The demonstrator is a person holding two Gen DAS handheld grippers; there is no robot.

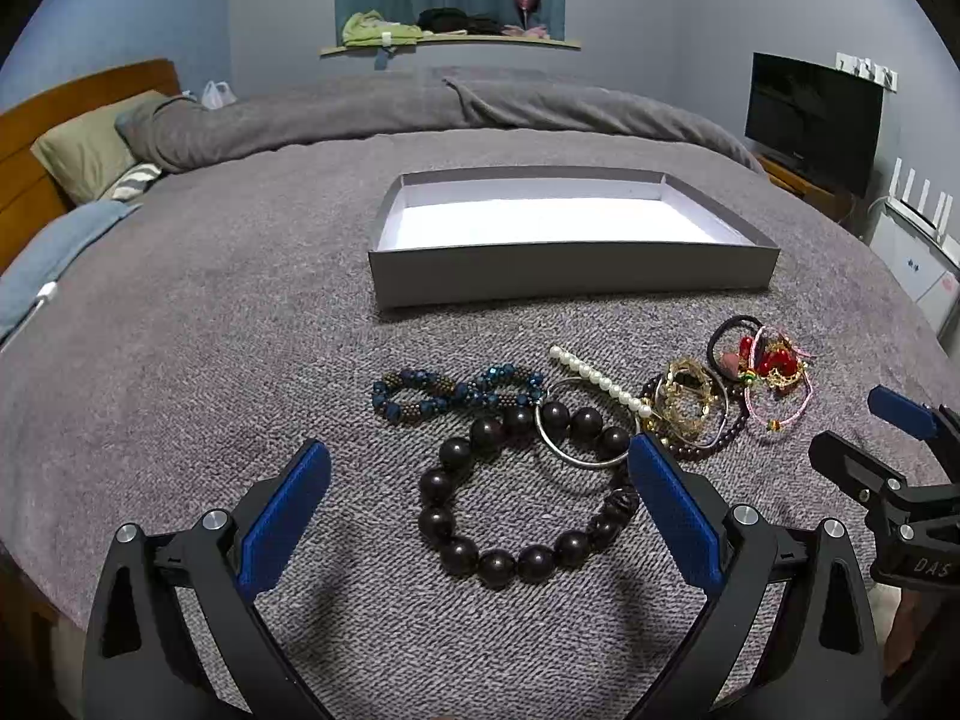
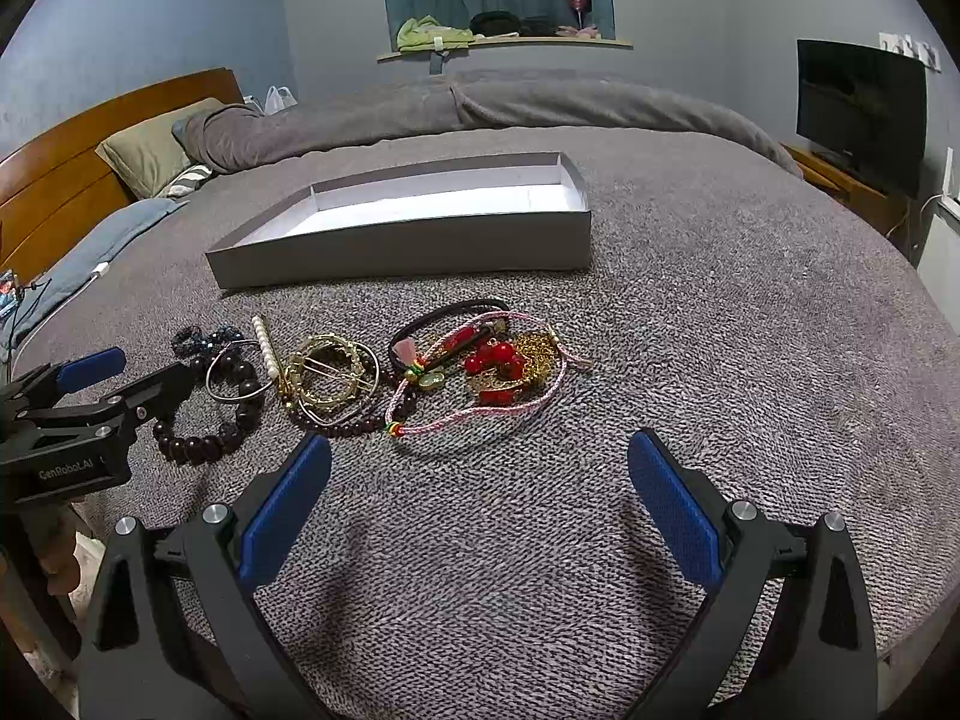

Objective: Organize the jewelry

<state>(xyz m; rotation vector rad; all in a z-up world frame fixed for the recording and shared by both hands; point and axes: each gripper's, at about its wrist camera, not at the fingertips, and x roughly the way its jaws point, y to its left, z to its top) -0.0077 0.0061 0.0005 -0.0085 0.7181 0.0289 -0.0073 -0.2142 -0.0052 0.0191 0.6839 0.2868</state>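
The left gripper (image 1: 480,480) hangs low over the grey woven bedspread (image 1: 210,360), its blue-padded fingers (image 1: 288,516) spread wide with nothing between them but air. Framed between those fingers lies a bracelet of large, glossy dark-brown wooden beads (image 1: 516,498), laid out in a loose ring. A thin plain silver bangle (image 1: 576,426) rests across its far beads. Just beyond to the left sits a blue and bronze beaded bracelet (image 1: 456,390) twisted into a figure eight, and a short straight strand of white pearls (image 1: 600,381) runs diagonally over the bangle's edge.

The right gripper (image 2: 480,480) hovers beside it, fingers likewise wide apart and holding nothing. Ahead of it is the tangled end of the pile: a stack of gold bangles (image 2: 330,372) on a string of small maroon beads (image 2: 342,426), a black elastic hair tie (image 2: 450,312), a braided pink cord bracelet (image 2: 480,414) looping round a cluster of red beads (image 2: 498,360) and fine gold chain (image 2: 534,348).

Farther up the bed, apart from the jewellery, stands a shallow rectangular grey cardboard tray (image 1: 570,270) with a white inside, showing only its bare floor.
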